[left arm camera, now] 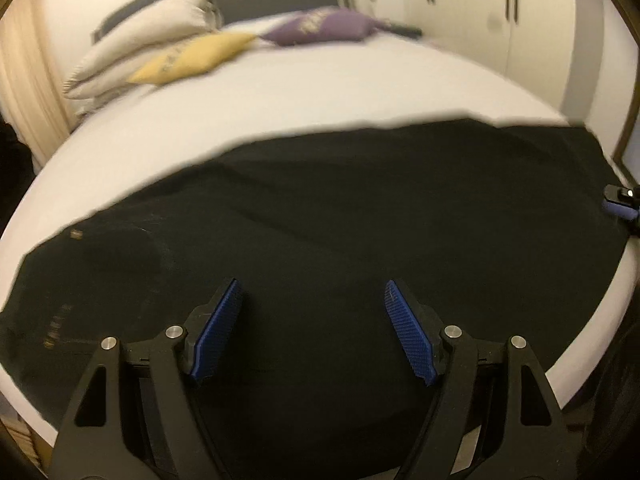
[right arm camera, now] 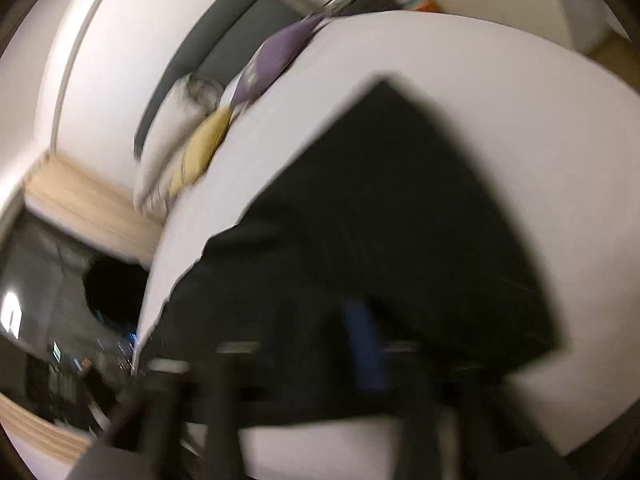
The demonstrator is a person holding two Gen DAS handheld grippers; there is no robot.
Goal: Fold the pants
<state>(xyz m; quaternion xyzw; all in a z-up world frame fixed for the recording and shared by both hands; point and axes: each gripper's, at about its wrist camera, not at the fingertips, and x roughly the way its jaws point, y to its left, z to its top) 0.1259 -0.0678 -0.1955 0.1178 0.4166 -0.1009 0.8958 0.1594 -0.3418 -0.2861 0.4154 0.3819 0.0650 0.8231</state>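
Black pants lie flat across the near part of a white bed, waist end at the left. My left gripper is open, its blue pads spread just above the cloth near its front edge. The right gripper's tip shows at the far right edge of the pants. In the right wrist view everything is motion-blurred: the pants fill the middle, and the right gripper appears as a dark smear with one blue pad; its jaw state is unreadable.
Grey, yellow and purple pillows lie at the head of the bed. White wardrobe doors stand behind on the right. Wood flooring and dark clutter lie left of the bed.
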